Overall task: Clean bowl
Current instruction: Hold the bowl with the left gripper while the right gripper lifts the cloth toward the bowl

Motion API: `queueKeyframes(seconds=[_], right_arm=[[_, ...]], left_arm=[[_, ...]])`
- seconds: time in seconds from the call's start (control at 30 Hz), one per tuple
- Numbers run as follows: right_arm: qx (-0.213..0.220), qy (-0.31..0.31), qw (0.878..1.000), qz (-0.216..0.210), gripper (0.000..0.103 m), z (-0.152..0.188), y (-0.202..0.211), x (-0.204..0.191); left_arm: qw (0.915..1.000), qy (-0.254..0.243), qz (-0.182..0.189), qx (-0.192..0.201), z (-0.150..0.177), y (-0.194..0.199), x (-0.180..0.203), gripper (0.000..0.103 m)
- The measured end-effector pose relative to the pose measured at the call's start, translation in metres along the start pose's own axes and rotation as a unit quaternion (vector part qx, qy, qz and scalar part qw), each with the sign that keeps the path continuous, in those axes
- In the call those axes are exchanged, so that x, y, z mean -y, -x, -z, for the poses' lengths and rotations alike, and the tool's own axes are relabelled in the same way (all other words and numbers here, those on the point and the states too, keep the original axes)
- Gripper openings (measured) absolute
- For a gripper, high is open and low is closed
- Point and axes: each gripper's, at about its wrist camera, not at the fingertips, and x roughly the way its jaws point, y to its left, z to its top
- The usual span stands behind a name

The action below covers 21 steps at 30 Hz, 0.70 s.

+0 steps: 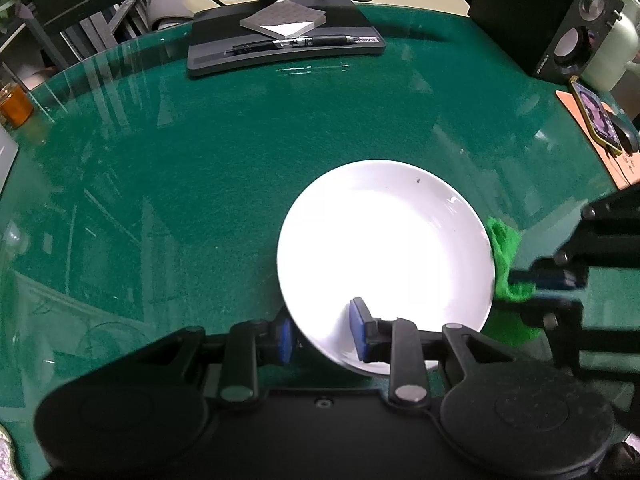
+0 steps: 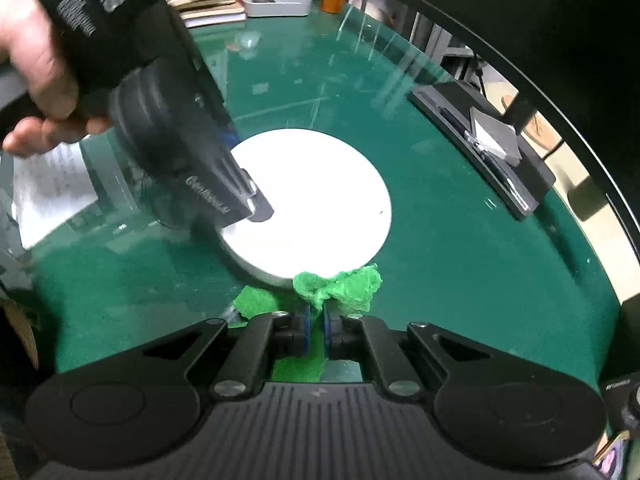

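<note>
A white shallow bowl sits on the green glass-topped table. My left gripper straddles its near rim, one blue pad inside the bowl and one outside; I cannot tell whether the pads clamp the rim. The bowl also shows in the right wrist view, with the left gripper on its left rim. My right gripper is shut on a crumpled green cloth, which touches the bowl's near edge. In the left wrist view the cloth is against the bowl's right rim, held by the right gripper.
A black monitor stand with a pen and a notepad is at the far side. A speaker and an orange mat are at the right. An amber jar stands at the left. Papers lie beside the table.
</note>
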Motion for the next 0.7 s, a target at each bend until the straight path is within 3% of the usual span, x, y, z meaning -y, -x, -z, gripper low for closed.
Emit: queueKeyframes(seconds=[0.1,0.23,0.4,0.57,0.7], right_arm=[[0.004,0.029,0.999,-0.036,0.006,0.002,0.007,-0.015],[-0.002,0.043,0.998,-0.045,0.003,-0.004,0.002,-0.010],[-0.006,0.039,0.999,0.003,0.006,-0.001,-0.007,0.001],[0.005,0.070,0.997,-0.027,0.005,0.000,0.004,-0.017],[-0.004,0.059,0.998,-0.011,0.005,-0.002,-0.002,-0.004]], left_arm=[[1.0000,-0.003,0.000,-0.002,0.000,0.000,0.001,0.029],[1.0000,-0.001,-0.003,-0.001,-0.001,0.000,0.001,0.030],[1.0000,-0.003,-0.003,-0.001,0.000,-0.001,0.002,0.030],[1.0000,-0.008,-0.002,-0.004,0.000,0.000,0.003,0.030],[1.0000,-0.008,-0.002,-0.004,0.001,0.000,0.003,0.030]])
